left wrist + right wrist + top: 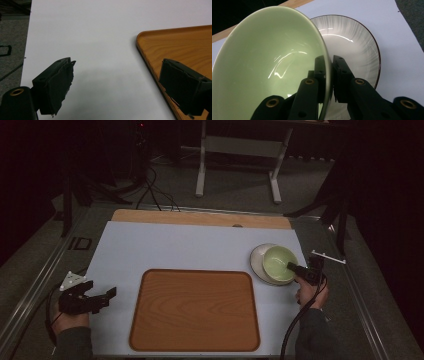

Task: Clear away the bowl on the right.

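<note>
White table (200, 247); plain green bowl (262, 62), no writing.

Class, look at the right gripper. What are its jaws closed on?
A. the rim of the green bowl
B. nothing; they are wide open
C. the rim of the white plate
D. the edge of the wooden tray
A: in the right gripper view the right gripper has one jaw inside and one outside the wall of the green bowl, above the plate.
</note>
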A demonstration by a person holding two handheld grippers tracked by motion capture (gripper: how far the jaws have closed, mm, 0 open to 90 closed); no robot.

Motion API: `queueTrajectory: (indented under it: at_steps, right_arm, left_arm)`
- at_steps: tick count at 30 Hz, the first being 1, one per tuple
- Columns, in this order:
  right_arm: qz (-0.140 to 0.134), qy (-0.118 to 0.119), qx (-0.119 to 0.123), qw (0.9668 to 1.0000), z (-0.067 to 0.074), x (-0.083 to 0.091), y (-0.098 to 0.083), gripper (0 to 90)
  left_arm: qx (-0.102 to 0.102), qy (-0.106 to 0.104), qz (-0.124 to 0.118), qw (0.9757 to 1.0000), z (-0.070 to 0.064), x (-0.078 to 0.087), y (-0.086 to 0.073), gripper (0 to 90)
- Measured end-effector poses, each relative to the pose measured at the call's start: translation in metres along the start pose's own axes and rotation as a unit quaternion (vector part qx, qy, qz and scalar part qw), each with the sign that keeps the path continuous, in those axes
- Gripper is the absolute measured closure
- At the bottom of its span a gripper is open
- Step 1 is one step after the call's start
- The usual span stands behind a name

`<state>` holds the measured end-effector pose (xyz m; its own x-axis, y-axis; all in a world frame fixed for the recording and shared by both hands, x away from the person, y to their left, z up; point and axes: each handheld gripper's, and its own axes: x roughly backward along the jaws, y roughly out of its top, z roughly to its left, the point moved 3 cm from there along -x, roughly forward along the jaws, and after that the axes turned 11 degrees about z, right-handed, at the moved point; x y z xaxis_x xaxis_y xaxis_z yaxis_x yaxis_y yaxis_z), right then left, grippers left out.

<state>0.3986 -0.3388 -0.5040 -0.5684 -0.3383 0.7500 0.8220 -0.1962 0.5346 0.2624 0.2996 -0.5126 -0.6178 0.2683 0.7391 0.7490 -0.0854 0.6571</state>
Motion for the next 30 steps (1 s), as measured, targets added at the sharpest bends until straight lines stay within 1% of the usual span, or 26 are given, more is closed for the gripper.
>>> queueTrajectory:
  at_steps: [5,7,9,12,16,19,20,30]
  right_arm:
    - [-0.004,0.004,0.006,1.0,0.002,0.004,-0.004,82.6]
    - [-0.006,0.007,0.009,0.9999,0.004,0.006,-0.006,82.5]
    - [-0.009,0.009,0.016,0.9998,0.007,0.008,-0.008,82.5]
    - [-0.01,0.013,0.019,0.9997,0.009,0.01,-0.009,82.5]
    - [-0.012,0.017,0.029,0.9994,0.017,0.013,-0.014,82.5]
    - [-0.012,0.02,0.031,0.9993,0.019,0.013,-0.015,82.5]
    - [-0.013,0.024,0.034,0.9991,0.024,0.015,-0.017,82.6]
    - [-0.014,0.046,0.05,0.9976,0.041,0.02,-0.023,82.6]
  left_arm:
    - [-0.001,0.001,0.002,1.0,0.0,0.0,0.0,11.8]
    - [-0.001,0.001,0.001,1.0,0.0,0.0,0.0,11.8]
    - [0.0,0.001,0.001,1.0,0.0,0.0,0.0,11.9]
    - [-0.002,0.0,0.001,1.0,0.0,0.0,0.0,11.9]
    - [-0.002,0.0,0.0,1.0,0.0,0.0,0.0,11.9]
    - [-0.002,0.0,-0.001,1.0,0.0,0.001,0.0,11.9]
    - [-0.002,0.0,-0.001,1.0,0.0,0.001,0.0,11.9]
    - [-0.003,0.001,0.0,1.0,0.0,0.001,0.0,11.9]
